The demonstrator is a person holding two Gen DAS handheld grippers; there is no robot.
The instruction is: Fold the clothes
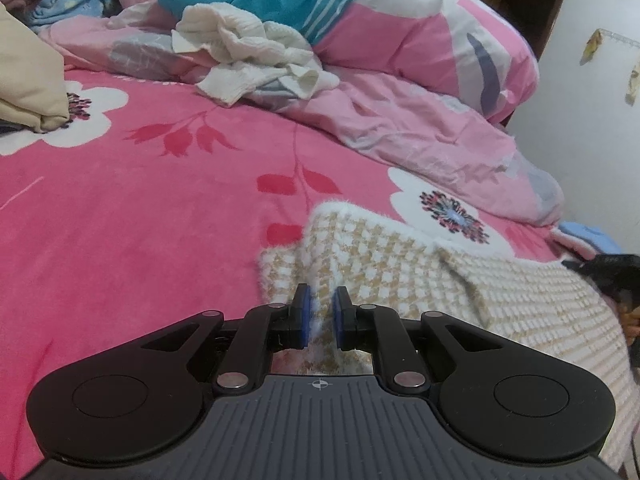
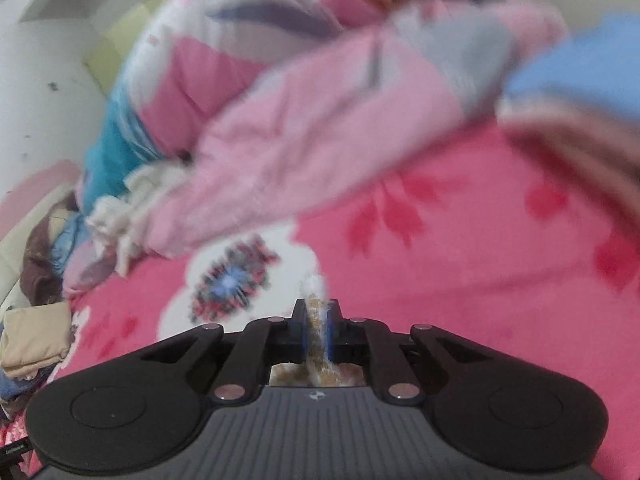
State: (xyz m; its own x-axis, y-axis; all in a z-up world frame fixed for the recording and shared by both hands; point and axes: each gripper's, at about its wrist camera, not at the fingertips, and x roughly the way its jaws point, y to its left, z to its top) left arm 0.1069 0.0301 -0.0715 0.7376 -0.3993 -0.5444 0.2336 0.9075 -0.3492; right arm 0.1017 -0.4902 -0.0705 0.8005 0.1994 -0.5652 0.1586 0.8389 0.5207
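Even soft indoor light, fisheye-bent edges, left view sharp, right view probably motion-blurred

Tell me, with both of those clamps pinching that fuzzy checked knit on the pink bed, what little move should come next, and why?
Probably lift both together and carry the pinched edge across the garment. The left gripper and right gripper each have the checked knit between closed pads, and the rest lies spread on the pink floral blanket, so a fold looks ready.
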